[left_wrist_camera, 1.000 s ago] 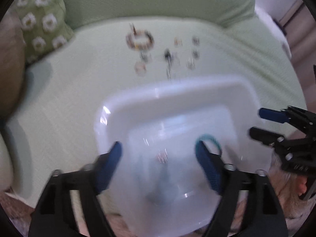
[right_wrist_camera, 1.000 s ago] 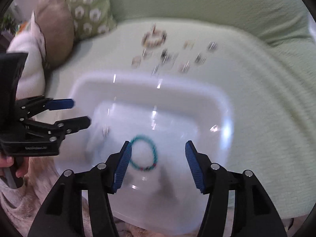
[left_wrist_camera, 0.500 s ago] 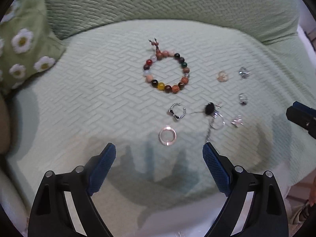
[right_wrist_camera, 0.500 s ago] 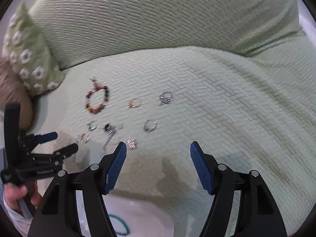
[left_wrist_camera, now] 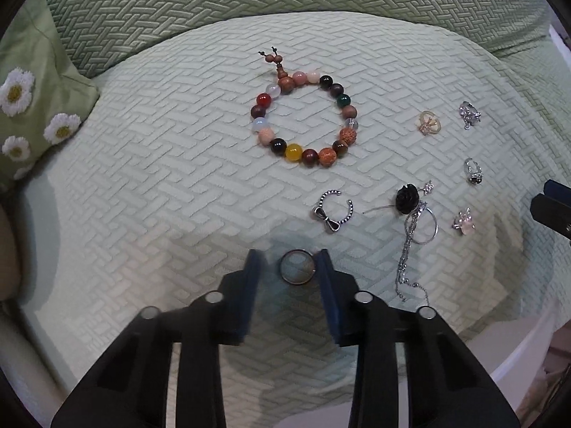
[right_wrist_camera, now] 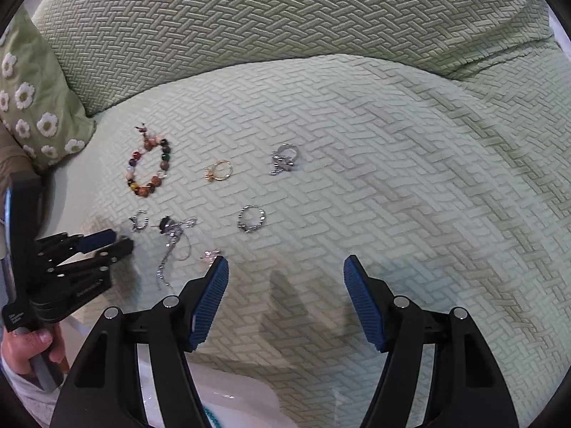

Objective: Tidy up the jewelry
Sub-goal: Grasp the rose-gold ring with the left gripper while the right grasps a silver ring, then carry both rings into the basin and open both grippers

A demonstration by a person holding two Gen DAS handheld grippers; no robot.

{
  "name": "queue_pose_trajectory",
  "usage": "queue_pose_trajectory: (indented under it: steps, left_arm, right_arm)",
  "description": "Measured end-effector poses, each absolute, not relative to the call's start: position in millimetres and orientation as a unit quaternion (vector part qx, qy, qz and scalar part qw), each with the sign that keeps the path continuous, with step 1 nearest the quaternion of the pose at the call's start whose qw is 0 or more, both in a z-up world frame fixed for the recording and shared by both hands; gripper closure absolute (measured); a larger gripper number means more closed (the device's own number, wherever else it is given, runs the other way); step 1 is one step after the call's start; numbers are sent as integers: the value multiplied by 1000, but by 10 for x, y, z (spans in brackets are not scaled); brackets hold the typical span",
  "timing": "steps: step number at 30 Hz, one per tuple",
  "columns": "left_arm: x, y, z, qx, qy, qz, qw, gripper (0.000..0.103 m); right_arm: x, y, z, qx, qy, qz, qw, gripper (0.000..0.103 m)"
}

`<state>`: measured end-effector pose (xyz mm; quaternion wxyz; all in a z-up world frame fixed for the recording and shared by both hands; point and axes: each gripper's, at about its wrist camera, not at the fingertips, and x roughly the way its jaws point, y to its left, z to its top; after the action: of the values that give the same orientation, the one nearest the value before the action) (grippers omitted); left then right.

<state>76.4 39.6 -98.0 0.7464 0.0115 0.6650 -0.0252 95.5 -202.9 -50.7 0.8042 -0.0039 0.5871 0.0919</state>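
Rose-gold ring lies between the closing left gripper's pads, right pad touching; right gripper gapes empty.

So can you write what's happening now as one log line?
left gripper: closing around plain ring | right gripper: open, empty | beaded bracelet: on sofa

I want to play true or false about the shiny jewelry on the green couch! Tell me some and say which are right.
1. A plain round ring lies between the left gripper's closing jaws. True.
2. The bead bracelet is all one colour. False: its beads are red, yellow, green, brown and more.
3. The right gripper holds a ring. False: its jaws stand apart over bare cushion.
4. The pillow has white daisies on it. True.
5. The black rose piece lies inside the bracelet. False: it lies outside, nearer the grippers.
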Motion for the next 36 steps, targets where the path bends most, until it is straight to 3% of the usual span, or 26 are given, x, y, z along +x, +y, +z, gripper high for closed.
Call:
queue_pose_trajectory:
  steps: [17,22,26,32,36]
  left_arm:
    - [537,618,-690,3,644,-27,765,82]
    - [492,598,-622,3,639,-35,768,82]
    - [442,648,-602,2,642,-33,766,82]
    - [471,647,-596,-1,636,-39,770,82]
    - [301,676,-302,-7,609,-47,792,82]
  right_arm:
    - [1820,-1834,-804,20,591,60,804,37]
    - [1920,-1587,-933,-18,601,59,797,54]
    - [1923,-1507,-946,-22,599,64,798,79]
    - [1880,-1641,-826,1,591,75,803,79]
    - [1570,-1799,-374,10,563,96,821,79]
